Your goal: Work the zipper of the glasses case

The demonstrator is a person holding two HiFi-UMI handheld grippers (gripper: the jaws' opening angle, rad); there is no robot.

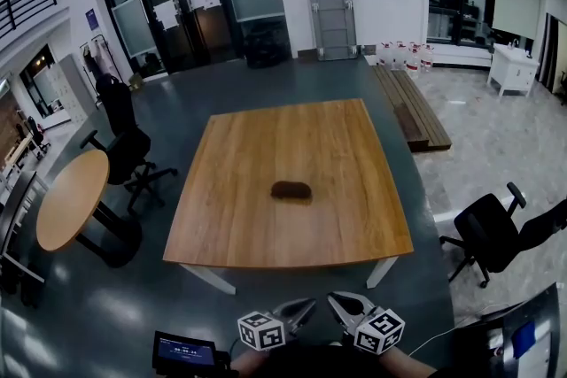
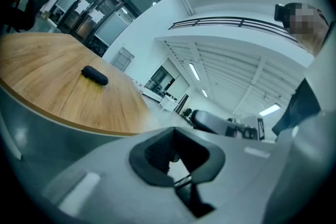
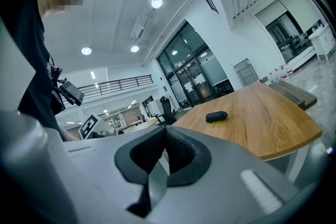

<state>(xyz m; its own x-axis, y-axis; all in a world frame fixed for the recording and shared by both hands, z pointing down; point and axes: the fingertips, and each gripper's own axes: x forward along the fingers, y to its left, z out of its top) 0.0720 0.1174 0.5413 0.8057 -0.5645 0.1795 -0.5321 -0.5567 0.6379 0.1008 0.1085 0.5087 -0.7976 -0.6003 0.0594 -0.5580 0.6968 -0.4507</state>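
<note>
A dark oval glasses case (image 1: 291,189) lies near the middle of the wooden table (image 1: 239,217), and nothing touches it. It also shows as the small dark case (image 2: 95,75) in the left gripper view and as the case (image 3: 216,116) in the right gripper view. Both grippers hang well short of the table's near edge, close to the person's body. The left gripper (image 1: 307,307) is shut and empty. My right gripper (image 1: 335,302) is likewise shut with nothing in it. Their tips angle towards each other.
A black office chair (image 1: 487,235) stands right of the table and another chair (image 1: 124,146) to its left, beside a round wooden table (image 1: 71,199). Wooden planks (image 1: 412,106) lie on the floor at the back right. A small screen (image 1: 184,352) sits low left.
</note>
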